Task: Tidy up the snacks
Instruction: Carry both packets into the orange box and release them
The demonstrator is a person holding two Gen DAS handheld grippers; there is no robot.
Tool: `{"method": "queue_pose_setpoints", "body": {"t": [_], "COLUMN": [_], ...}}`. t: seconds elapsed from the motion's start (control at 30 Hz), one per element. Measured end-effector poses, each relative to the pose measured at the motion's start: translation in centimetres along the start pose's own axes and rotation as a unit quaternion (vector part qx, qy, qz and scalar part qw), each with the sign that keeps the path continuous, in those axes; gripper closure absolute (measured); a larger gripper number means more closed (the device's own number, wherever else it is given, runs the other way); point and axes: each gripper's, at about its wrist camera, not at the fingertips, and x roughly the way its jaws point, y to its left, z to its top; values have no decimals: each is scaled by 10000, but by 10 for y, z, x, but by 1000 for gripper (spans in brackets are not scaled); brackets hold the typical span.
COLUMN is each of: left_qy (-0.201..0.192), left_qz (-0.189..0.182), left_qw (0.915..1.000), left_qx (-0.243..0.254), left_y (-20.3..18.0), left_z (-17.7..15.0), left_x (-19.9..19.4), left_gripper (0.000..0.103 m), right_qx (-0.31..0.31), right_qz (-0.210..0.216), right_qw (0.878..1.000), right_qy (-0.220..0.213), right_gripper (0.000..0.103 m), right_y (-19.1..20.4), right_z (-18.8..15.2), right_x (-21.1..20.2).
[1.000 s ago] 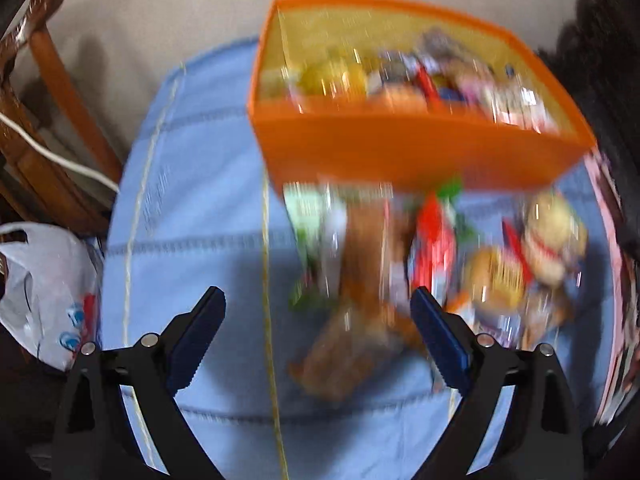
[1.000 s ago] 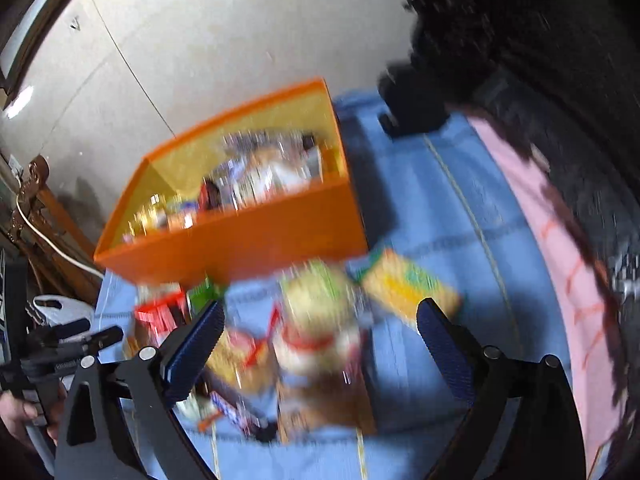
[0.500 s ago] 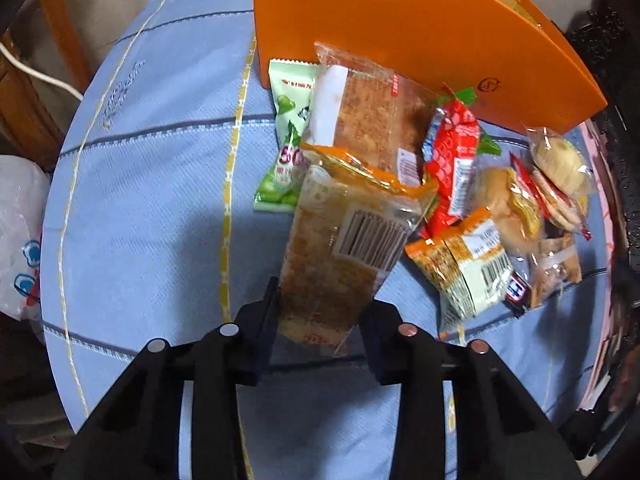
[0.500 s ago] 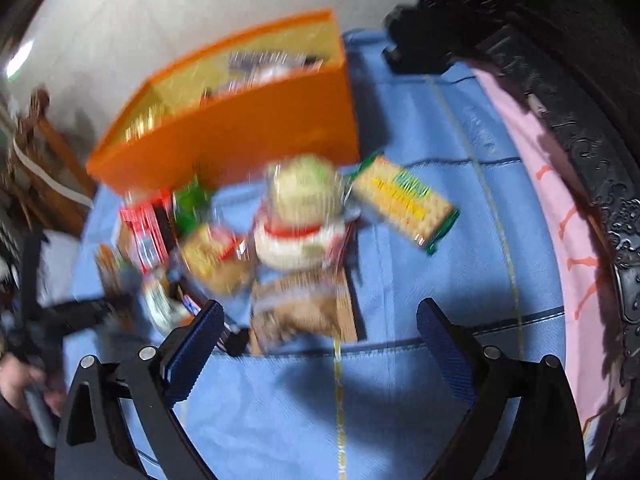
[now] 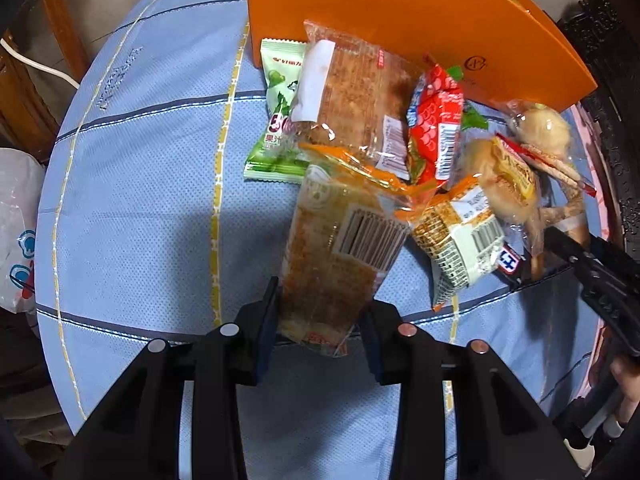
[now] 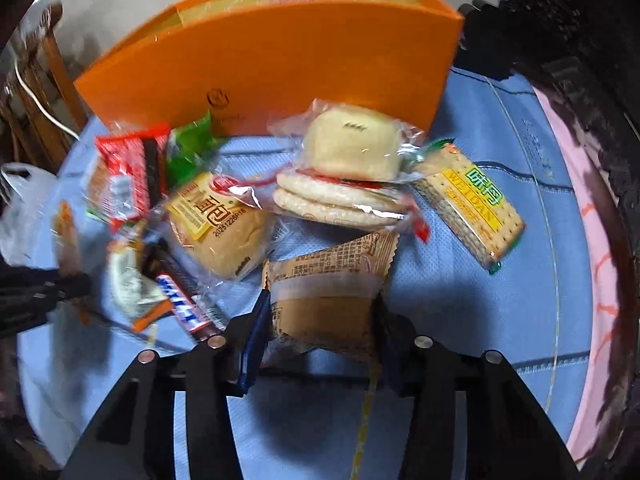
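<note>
**Gripping two packets, orange box dead ahead**

Clamping, on the left, the near end of a long brown cake packet (image 5: 340, 256) between the left gripper (image 5: 320, 320) pads; long axis running straight away from the jaws toward the orange box (image 5: 400, 20), far end overlapping a second clear-wrapped cake (image 5: 356, 92) and a green candy pouch (image 5: 276, 120). Open blue tablecloth (image 5: 140, 200) to the left, free for swinging wide; table edge near below.

Pinching, on the right, a squat tan packet (image 6: 324, 296) inside the right gripper (image 6: 320, 320), packet lying crosswise, touching the rice-cracker pack (image 6: 340, 200) just beyond. Box wall (image 6: 280, 60) upright and directly behind the pile, so probably lift first, then forward over the rim. Cracker sleeve (image 6: 472, 208) off to the right, apart; pink cloth edge (image 6: 592, 240) beyond.
</note>
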Motion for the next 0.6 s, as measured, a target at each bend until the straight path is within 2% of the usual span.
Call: {"method": "queue_pose_setpoints", "body": {"t": [0.13,0.33,0.47,0.6], "left_qy": [-145,-308,-604,-990], "left_qz": [-64,-107,-256,-287], "left_qw": [9999,9994,9977,9937], "left_qx": [12,89,164,428], "left_y": [-4,1,-5,-16], "left_z": [-2,2,13,40], "left_x": [-17,-43,-71,-96], "left_gripper": [68,68,68,68], "right_qx": [135,97,43,-29], "right_qz": [370,572,643,635], "right_qw": [9991,9969,9940,9893], "right_qy": [-179,-525,-885,-1316], "right_gripper": [55,55,55,55], "right_y": [-11,-12,-10,-9], "right_z": [-7,-4,17,52], "right_x": [-33,-72,-94,-108]}}
